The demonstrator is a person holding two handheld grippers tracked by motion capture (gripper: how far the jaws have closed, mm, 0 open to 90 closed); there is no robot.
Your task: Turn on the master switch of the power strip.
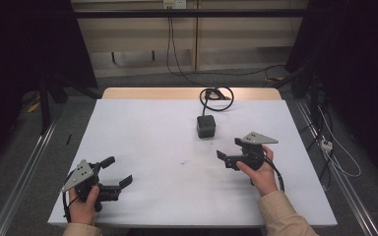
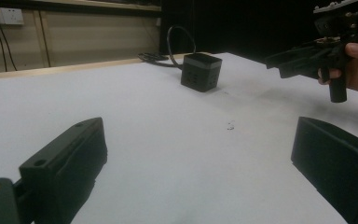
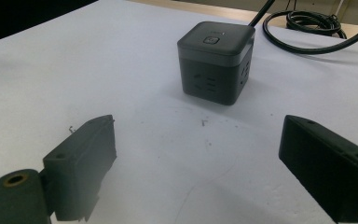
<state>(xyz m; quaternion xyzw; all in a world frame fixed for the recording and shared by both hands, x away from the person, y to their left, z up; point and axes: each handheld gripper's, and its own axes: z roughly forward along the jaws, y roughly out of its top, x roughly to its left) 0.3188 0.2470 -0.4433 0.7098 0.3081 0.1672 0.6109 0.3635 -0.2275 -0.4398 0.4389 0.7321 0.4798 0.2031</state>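
From the high view, the dark socket cube point(image 1: 206, 126) sits on the white surface point(image 1: 142, 142) toward the far middle, its black cable point(image 1: 216, 97) coiled behind it at the far edge. My right claw point(image 1: 230, 151) is near it, with the cube ahead and a little to its left; my left claw point(image 1: 116, 171) is well apart from it, at the near left corner. Both are empty with jaws spread.

In the left gripper view, the cube point(image 2: 201, 71) stands far off, beyond my wide-apart jaws, and my right claw point(image 2: 279, 63) hovers beside it.

In the right gripper view, the cube point(image 3: 215, 62) stands upright straight ahead between my open jaws, one corner turned toward me. I judge the right claw the better placed to take it.
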